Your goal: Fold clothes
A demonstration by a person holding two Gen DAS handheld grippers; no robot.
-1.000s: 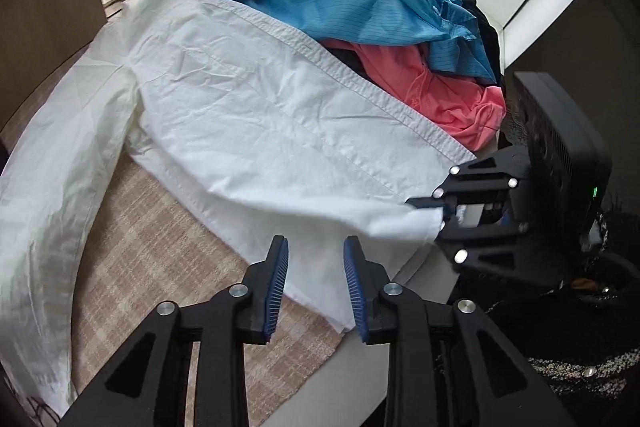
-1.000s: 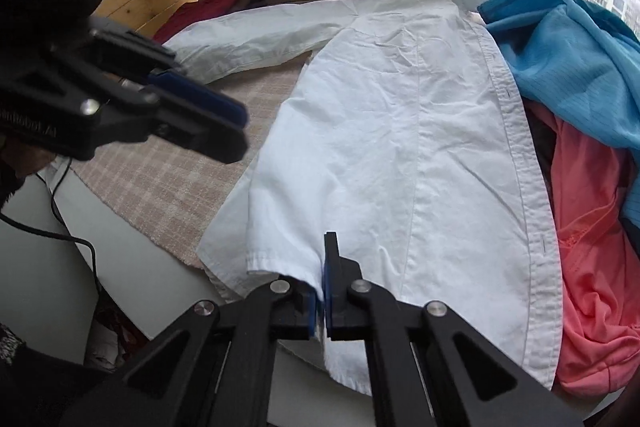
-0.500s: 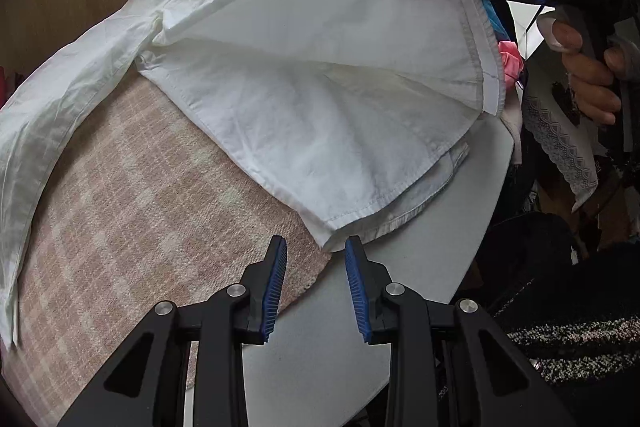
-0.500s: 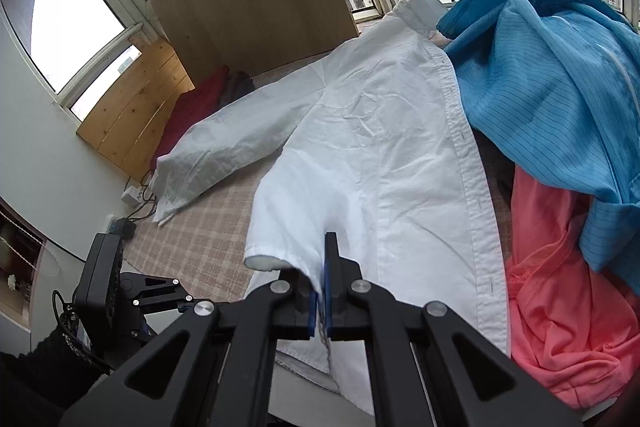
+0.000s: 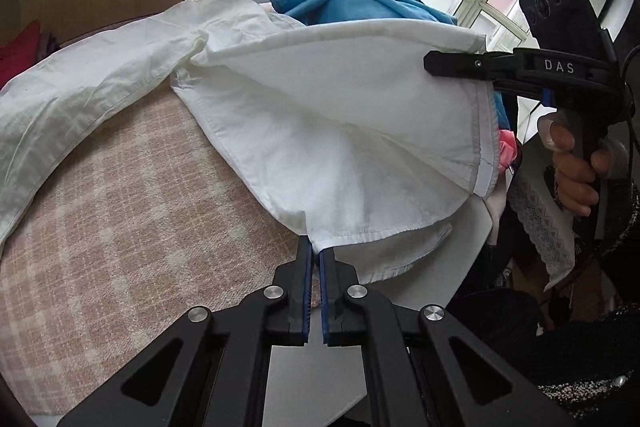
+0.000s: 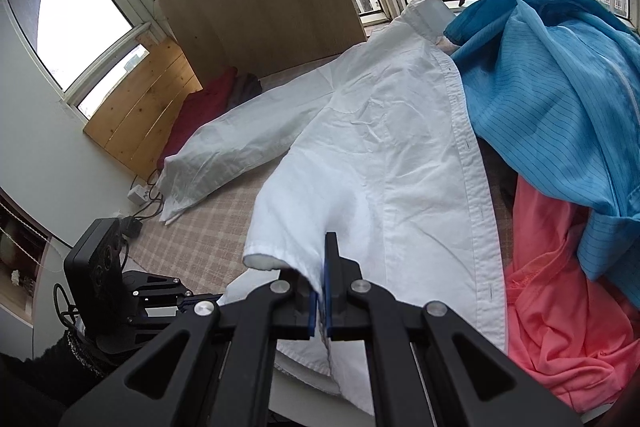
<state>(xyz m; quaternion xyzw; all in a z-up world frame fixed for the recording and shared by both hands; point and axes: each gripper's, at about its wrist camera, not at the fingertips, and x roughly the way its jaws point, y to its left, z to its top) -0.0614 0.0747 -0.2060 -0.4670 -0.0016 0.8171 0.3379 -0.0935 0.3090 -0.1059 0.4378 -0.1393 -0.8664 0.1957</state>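
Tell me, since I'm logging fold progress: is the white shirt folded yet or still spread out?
Spread, mid-fold. The white shirt lies open, sleeve outstretched; the right gripper lifts its hem.

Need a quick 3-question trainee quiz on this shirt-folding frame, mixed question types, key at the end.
1. True or false: the left tongs are open and clear of the white shirt.
2. Multiple choice: which garment lies directly under the blue garment? A) a green towel B) the pink garment C) a striped sock
3. Fill in: the right tongs grip the shirt's hem and hold it ____ the checked cloth.

Key: 1 false, they are shut on the hem corner; 2 B; 3 above (lifted).
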